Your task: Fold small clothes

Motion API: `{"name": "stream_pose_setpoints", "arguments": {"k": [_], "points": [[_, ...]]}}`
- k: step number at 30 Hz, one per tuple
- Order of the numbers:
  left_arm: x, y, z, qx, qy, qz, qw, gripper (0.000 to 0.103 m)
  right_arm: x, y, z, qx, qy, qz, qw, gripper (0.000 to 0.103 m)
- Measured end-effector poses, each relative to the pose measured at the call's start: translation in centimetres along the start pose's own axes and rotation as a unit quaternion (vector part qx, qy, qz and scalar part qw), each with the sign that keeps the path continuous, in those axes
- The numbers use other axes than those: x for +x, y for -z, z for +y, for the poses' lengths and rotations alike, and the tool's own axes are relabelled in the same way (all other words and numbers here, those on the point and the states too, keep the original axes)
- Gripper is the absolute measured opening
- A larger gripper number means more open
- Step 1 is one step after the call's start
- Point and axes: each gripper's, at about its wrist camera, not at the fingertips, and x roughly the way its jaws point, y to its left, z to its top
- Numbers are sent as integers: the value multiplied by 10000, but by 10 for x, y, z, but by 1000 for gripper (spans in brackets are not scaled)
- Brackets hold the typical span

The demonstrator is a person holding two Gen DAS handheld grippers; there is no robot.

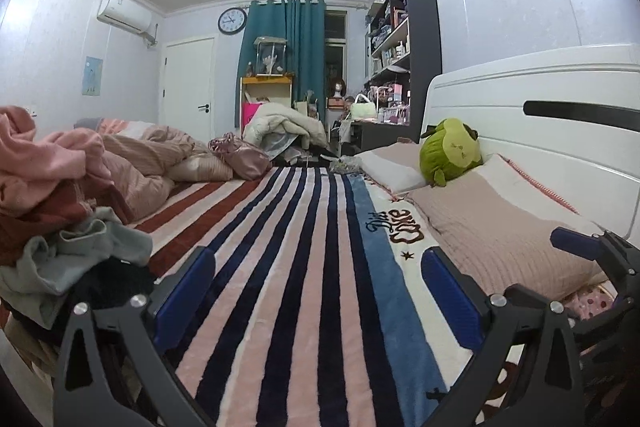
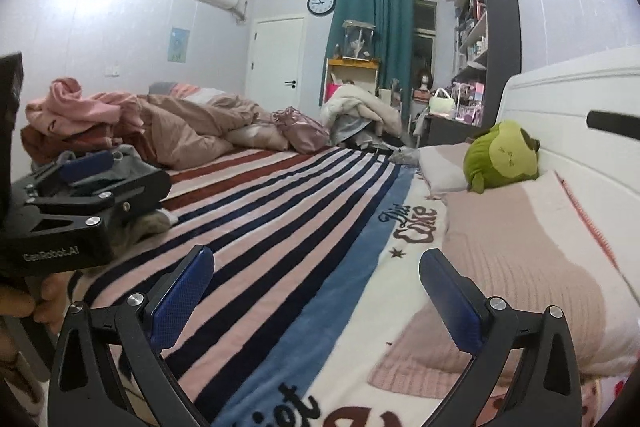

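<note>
A pile of small clothes (image 1: pixel 60 211) in pink, rust, grey and black lies at the left on the striped blanket (image 1: pixel 304 267). It also shows in the right wrist view (image 2: pixel 80 123). My left gripper (image 1: pixel 318 291) is open and empty, low over the blanket, with the pile just left of its left finger. My right gripper (image 2: pixel 316 291) is open and empty over the blanket's blue stripe. The left gripper's body (image 2: pixel 68 195) shows at the left of the right wrist view, in front of the pile.
A pink knitted pillow (image 1: pixel 488 223) and a green plush toy (image 1: pixel 452 151) lie at the right by the white headboard (image 1: pixel 540 107). A crumpled pink duvet (image 1: pixel 160 155) and a pink bag (image 1: pixel 240 155) lie farther back. Shelves and a desk stand beyond the bed.
</note>
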Motion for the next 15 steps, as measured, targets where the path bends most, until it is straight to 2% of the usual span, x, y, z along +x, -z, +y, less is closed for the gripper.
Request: {"name": "stream_pose_setpoints", "arguments": {"k": [8,15], "points": [[7,3,14,-10,-145,52,9999,102,5,7,-14,203,-19,70,9998,103],[8,6,20,-20,-181,86,9998,102,-2,6,-16,244,115,-61,9996,103]]}}
